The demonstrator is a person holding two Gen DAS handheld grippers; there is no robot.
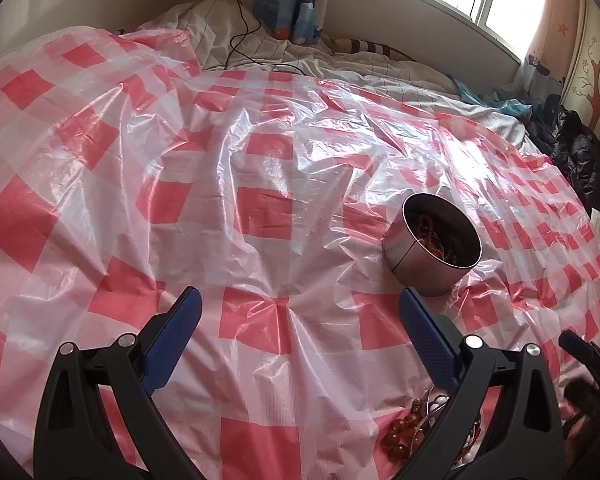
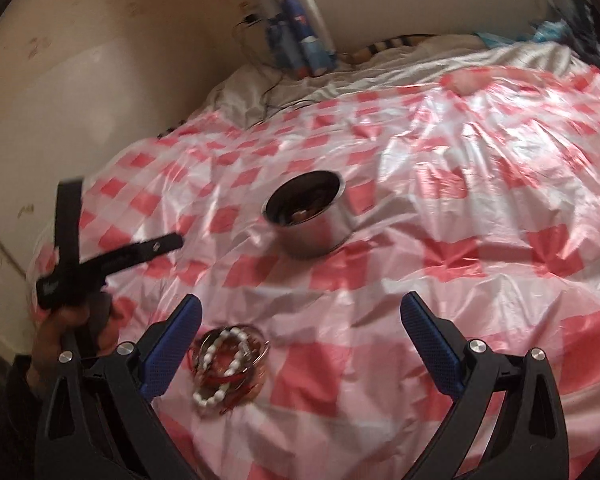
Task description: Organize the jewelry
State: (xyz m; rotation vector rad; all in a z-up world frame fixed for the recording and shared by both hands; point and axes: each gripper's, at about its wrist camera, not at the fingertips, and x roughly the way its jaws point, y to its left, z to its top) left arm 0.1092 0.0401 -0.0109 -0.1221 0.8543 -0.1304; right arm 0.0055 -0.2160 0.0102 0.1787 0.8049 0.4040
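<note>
A round metal tin (image 1: 432,246) stands on the red-and-white checked plastic sheet (image 1: 260,160) and holds some beaded jewelry. It also shows in the right wrist view (image 2: 310,216). A pile of bracelets and bead strings (image 2: 228,364), white, red and amber, lies on the sheet in front of the tin; in the left wrist view the pile (image 1: 412,428) is partly hidden behind the right finger. My left gripper (image 1: 300,304) is open and empty above the sheet, left of the tin. My right gripper (image 2: 300,312) is open and empty, the pile beside its left finger.
The sheet covers a bed with rumpled white bedding (image 1: 260,48) at the far side. A black cable (image 1: 240,40) runs over it. Dark clothing (image 1: 576,160) lies at the right edge. The left gripper's body (image 2: 84,256) shows at the left of the right wrist view.
</note>
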